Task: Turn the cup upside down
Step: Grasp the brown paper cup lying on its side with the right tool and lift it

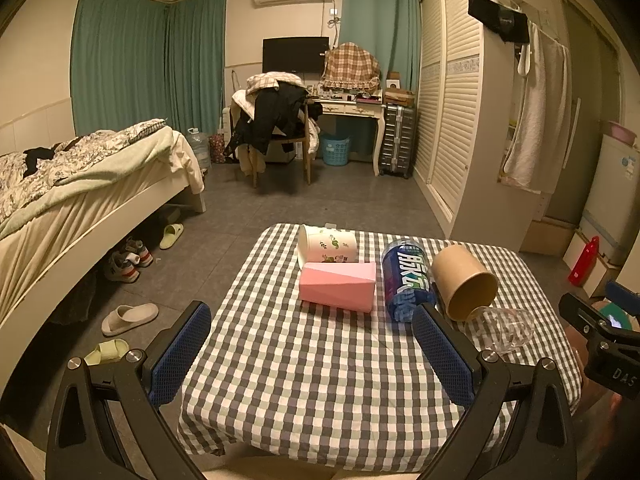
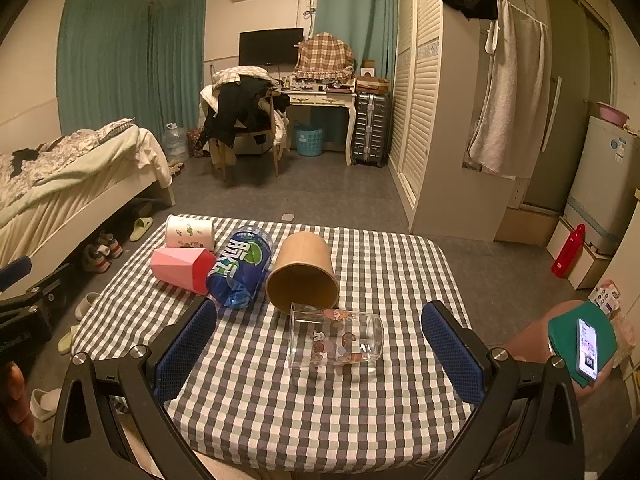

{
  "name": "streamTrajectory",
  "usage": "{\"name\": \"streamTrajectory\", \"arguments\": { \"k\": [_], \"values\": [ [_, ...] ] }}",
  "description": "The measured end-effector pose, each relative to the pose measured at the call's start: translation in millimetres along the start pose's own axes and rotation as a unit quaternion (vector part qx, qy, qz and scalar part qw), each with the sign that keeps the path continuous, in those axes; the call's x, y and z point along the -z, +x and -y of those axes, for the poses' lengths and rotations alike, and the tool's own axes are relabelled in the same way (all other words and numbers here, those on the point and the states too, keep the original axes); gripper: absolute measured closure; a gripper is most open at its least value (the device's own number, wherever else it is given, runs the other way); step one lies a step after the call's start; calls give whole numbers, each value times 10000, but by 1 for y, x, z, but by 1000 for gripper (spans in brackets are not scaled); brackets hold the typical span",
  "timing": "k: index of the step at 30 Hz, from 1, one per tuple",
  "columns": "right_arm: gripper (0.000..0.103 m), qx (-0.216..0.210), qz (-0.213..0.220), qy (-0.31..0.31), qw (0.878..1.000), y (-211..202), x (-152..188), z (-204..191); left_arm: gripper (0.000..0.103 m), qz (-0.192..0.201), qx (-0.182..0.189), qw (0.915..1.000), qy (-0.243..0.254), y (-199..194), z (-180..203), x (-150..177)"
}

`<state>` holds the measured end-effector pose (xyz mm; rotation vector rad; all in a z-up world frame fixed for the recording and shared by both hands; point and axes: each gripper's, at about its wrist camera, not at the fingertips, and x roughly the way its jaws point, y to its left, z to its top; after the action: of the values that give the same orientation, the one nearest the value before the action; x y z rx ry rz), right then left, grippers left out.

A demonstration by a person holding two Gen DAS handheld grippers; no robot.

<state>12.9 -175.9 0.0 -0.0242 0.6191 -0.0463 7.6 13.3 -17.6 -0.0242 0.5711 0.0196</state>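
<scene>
Right gripper (image 2: 319,354): your fingers stand wide apart with nothing between the pads, low over the near part of the table, the glass straight ahead
Left gripper (image 1: 311,350): also spread wide and empty, hovering left of the glass, over the near half of the cloth
Glass (image 2: 335,338): clear cup with cartoon stickers, lying on its side across your line of approach; which end is the mouth I cannot tell for sure
Brown cup (image 2: 303,270): on its side just behind the glass, open mouth toward you, rim touching or nearly touching the glass
Blue bottle (image 2: 240,268): lying behind and left of the glass, beside the brown cup
Pink cup (image 2: 183,269): further left of the glass, on its side
White cup (image 2: 189,232): farthest back-left from the glass, on its side too
Which cup: the task does not say; the glass looks the likeliest, being nearest your right fingers
Doing it well: bring the right pads down either side of the glass body near its middle, close gently, lift it off the cloth before you turn it, then set the mouth flat down
Watch for: smooth round glass will likely roll or slip if pinched off-centre; nudging it back would push the brown cup
Table (image 2: 392,264): grey-and-white check cloth, soft and a little wrinkled, with bare cloth in front of the glass to set it down
Room: bedroom beyond the table, bed to the left of the glass, desk and green curtains far behind, wardrobe to the right, dim warm light
</scene>
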Motion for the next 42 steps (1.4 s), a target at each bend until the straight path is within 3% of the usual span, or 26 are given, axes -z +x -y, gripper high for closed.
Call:
{"name": "streamTrajectory", "arguments": {
  "k": [9,13,21,29,33,38,42],
  "values": [
    [0,40,-179,105,9998,49,-15,2,0,-237,-85,9996,82,37,2,-7],
    [0,54,-376,129,9992,93,-26,-1,0,-461,-134,9988,106,62,-1,-7],
    [0,-72,-1387,464,9892,192,-25,3,0,-772,-277,9965,164,100,-11,-4],
    [1,-200,-1696,417,9844,220,-21,-7,0,-995,-222,9948,90,126,-17,1],
    [14,-148,-1789,340,9832,230,-20,-14,0,-1039,-174,9944,77,131,-20,3],
    [16,-20,-1683,286,9853,228,-25,-25,0,-990,-104,9950,-10,128,-31,3],
    [17,215,-1373,207,9901,199,-35,-27,0,-917,-67,9956,-165,119,-44,4]
  ]
}}
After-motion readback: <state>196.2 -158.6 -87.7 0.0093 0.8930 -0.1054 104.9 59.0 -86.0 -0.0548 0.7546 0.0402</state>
